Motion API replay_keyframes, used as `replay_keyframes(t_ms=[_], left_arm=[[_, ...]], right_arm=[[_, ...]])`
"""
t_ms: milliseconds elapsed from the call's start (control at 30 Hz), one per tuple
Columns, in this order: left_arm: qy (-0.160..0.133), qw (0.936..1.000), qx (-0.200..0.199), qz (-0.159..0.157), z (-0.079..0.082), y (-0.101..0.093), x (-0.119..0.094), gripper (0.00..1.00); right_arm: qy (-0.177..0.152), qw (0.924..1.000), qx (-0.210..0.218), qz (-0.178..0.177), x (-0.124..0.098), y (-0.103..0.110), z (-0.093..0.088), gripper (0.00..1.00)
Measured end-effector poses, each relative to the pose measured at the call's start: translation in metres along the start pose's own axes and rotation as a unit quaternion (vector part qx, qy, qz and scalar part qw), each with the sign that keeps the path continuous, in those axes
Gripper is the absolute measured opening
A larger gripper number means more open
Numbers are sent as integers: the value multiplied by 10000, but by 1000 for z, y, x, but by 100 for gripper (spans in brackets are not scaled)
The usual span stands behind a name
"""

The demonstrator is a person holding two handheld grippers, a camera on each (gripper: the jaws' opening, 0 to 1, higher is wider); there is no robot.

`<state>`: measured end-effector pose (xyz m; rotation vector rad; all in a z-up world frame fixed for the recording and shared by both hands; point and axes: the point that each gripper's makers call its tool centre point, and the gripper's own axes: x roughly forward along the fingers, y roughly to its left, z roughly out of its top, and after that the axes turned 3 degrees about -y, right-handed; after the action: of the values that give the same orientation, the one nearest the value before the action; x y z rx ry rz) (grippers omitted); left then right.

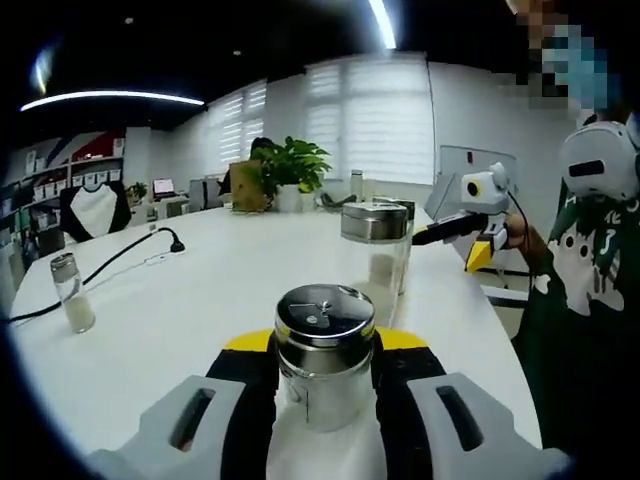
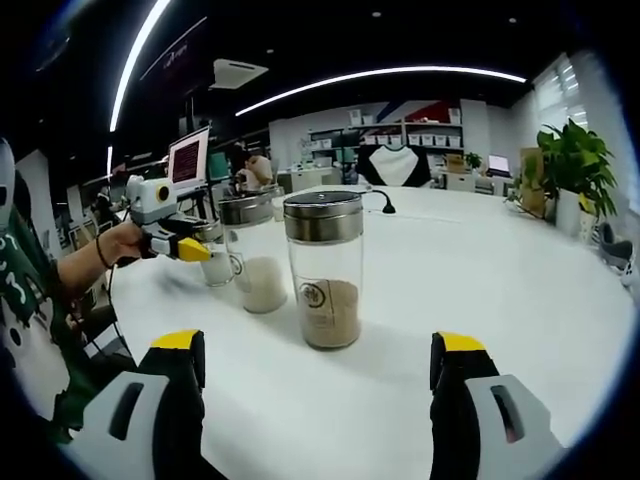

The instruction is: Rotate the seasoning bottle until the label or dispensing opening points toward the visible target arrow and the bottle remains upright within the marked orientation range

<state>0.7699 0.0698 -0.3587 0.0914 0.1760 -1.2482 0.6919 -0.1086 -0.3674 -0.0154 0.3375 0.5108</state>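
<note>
The left tool gripped a small steel-capped shaker between its jaws just above the white bench, while the right tool stood wide open and empty, facing a taller bottle of brown seasoning with a little gap left to close. To do the turn well, I judged the right tool should close low and square on that bottle and twist about its vertical axis without tipping it. The bottle stood upright, long axis vertical, its round label facing the right tool; no arrow could be made out.
</note>
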Motion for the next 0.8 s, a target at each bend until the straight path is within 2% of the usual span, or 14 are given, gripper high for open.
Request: replay_keyframes(t_ms=[500,800], left_arm=[[-70,9999,-125,43,-1,3,-2,38],[-5,9994,-195,269,-1,4,-3,38]], right_arm=[[44,10000,8,-21,1,-1,-3,95],[68,10000,-5,-38,0,-2,-2,95]])
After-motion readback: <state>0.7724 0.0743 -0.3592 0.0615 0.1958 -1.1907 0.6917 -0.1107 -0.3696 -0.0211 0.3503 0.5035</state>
